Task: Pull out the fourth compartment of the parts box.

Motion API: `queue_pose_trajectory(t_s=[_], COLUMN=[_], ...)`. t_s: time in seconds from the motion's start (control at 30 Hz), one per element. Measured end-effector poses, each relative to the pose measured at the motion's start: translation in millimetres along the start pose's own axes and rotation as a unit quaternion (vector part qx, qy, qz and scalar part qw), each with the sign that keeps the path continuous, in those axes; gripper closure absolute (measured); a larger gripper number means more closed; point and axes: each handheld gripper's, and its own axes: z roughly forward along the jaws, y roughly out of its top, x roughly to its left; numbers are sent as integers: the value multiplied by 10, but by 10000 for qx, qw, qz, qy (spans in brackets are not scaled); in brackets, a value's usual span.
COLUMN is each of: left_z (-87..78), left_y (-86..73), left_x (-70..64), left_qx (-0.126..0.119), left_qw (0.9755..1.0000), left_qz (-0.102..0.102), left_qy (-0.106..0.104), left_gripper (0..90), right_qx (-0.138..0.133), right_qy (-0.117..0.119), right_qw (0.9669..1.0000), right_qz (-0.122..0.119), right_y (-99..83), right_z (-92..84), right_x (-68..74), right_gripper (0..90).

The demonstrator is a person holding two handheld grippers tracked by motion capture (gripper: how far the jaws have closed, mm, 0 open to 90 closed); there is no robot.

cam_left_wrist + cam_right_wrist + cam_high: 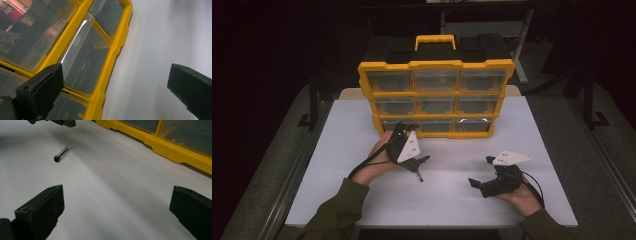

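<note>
Beside the left gripper (413, 150), a bolt (62, 153)

Left gripper (404, 134): held in the left hand (379, 159), jaws spread wide, pointing forward and away from the person.
Right gripper (480, 172): held in the right hand (522, 196), jaws spread wide, pointing left, low.
Forearms: both enter from the bottom, in olive sleeves.

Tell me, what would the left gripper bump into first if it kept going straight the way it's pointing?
Probably the yellow organizer. The left gripper, jaws open, points at its bottom row, so a clear drawer front there looks first in line, though depth is hard to judge.
</note>
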Motion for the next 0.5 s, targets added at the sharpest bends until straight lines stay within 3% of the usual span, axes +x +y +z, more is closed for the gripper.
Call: queue_pose_trajectory(t_s=[0.5], left_z=[0], left_y=[22], left_x=[-46], left_qx=[53], left_qw=[9991], left_qz=[381], left_qy=[176], left_gripper=[8], right_qx=[-1], right_qy=[1], right_qw=[10000], right_qz=[1], right_y=[1], right_z=[1], right_x=[1], right_gripper=[0])
